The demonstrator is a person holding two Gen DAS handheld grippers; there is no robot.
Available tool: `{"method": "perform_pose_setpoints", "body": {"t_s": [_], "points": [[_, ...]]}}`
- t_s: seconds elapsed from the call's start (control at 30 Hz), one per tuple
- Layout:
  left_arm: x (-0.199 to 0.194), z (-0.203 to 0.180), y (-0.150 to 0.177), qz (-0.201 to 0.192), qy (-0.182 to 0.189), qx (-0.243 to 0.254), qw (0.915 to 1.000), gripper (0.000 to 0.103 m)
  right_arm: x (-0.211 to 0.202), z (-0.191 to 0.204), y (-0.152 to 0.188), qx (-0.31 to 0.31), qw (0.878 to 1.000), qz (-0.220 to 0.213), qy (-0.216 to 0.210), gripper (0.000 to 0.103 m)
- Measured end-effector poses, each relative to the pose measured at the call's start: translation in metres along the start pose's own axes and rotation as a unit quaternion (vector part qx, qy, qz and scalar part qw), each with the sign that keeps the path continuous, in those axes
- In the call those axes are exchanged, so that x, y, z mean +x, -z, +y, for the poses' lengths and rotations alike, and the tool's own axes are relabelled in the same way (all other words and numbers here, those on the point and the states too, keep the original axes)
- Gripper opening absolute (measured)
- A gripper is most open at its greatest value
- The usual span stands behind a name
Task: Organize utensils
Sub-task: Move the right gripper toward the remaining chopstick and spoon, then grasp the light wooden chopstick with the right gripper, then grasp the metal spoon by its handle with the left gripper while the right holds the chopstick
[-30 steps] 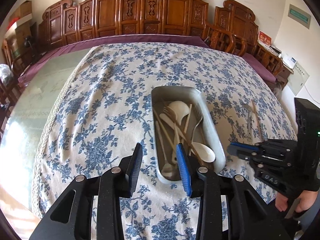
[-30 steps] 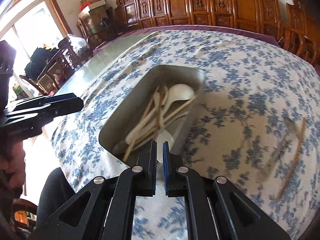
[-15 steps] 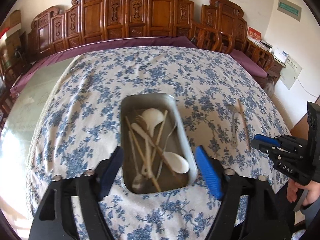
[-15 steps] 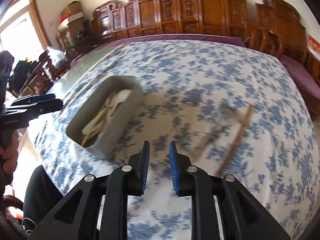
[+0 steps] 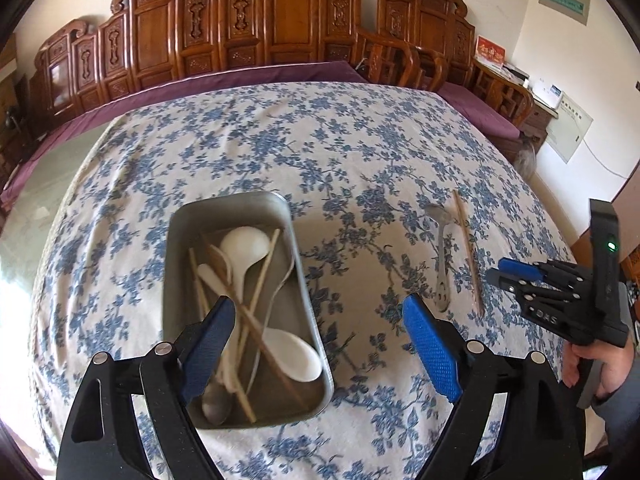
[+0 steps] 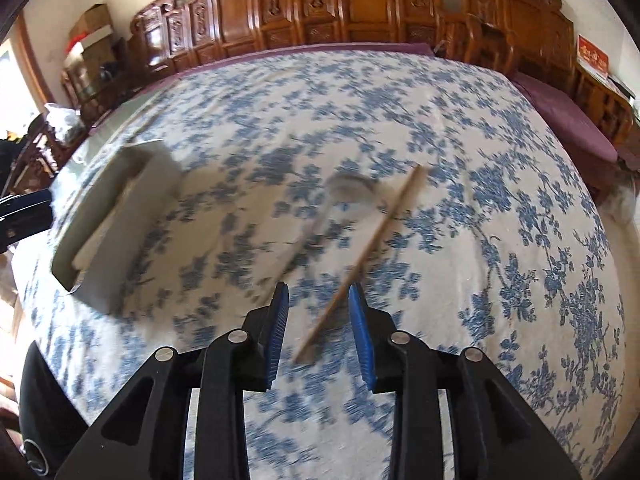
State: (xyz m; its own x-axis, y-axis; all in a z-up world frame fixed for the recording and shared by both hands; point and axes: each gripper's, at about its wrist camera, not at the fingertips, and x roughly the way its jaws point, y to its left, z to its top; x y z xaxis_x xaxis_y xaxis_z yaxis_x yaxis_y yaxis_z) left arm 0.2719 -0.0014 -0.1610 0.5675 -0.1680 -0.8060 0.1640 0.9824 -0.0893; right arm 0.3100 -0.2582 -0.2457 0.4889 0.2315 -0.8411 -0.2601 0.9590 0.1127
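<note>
The right tool (image 6: 318,322) hangs low over the desk (image 5: 248,152) with its jaws partly open, and the near end of a wooden chopstick (image 6: 362,260) lies between them. It holds nothing yet. A metal spoon (image 5: 440,256) lies just beside the chopstick, on the side nearer the metal tray (image 5: 296,256). The right view is blurry, so I cannot tell if the two are touching. The tray already holds white spoons, chopsticks and metal spoons in a crossed pile. The left tool (image 5: 316,344) is wide open and empty, just above the near end of the tray. What could go wrong? The chopstick is thin and lies flat on the soft cloth, so the jaws may pinch the cloth too, or the stick may roll and slip out. The jaws grip near one end, so the long far end may tip down and swing. It could also bump the spoon beside it and push it away.
</note>
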Motion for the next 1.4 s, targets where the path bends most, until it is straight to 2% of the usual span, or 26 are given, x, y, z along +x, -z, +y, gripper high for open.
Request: {"method": "perform_pose_setpoints", "body": {"t_s": [0.23, 0.43, 0.57, 0.6, 0.73, 0.9, 1.13, 1.4], "points": [[0.013, -0.013, -0.005, 0.008, 0.006, 0.01, 0.9999, 0.082, 0.029, -0.015, -0.016, 0.028, 0.999, 0.02, 0.009, 0.034], [0.022, -0.018, -0.007, 0.014, 0.009, 0.011, 0.9998, 0.082, 0.047, -0.014, -0.025, 0.024, 0.998, 0.038, 0.032, 0.033], [0.028, -0.024, -0.009, 0.017, 0.013, 0.017, 0.9996, 0.082, 0.045, -0.017, -0.024, 0.021, 0.998, 0.04, 0.043, 0.02], [0.029, -0.026, -0.009, 0.019, 0.013, 0.019, 0.9996, 0.082, 0.045, -0.019, -0.023, 0.02, 0.998, 0.043, 0.046, 0.014], [0.037, -0.035, -0.016, 0.019, 0.018, 0.025, 0.9993, 0.082, 0.039, -0.03, -0.018, 0.019, 0.997, 0.053, 0.053, 0.007], [0.048, -0.051, -0.024, 0.02, 0.026, 0.038, 0.9987, 0.082, 0.028, -0.046, -0.009, 0.02, 0.996, 0.057, 0.06, 0.006], [0.067, -0.075, -0.035, 0.026, 0.043, 0.045, 0.9977, 0.082, -0.004, -0.062, 0.001, 0.024, 0.998, 0.039, 0.046, 0.006], [0.093, -0.112, -0.048, 0.035, 0.048, 0.08, 0.995, 0.082, -0.026, -0.077, 0.013, 0.027, 0.999, 0.027, 0.036, 0.006]]}}
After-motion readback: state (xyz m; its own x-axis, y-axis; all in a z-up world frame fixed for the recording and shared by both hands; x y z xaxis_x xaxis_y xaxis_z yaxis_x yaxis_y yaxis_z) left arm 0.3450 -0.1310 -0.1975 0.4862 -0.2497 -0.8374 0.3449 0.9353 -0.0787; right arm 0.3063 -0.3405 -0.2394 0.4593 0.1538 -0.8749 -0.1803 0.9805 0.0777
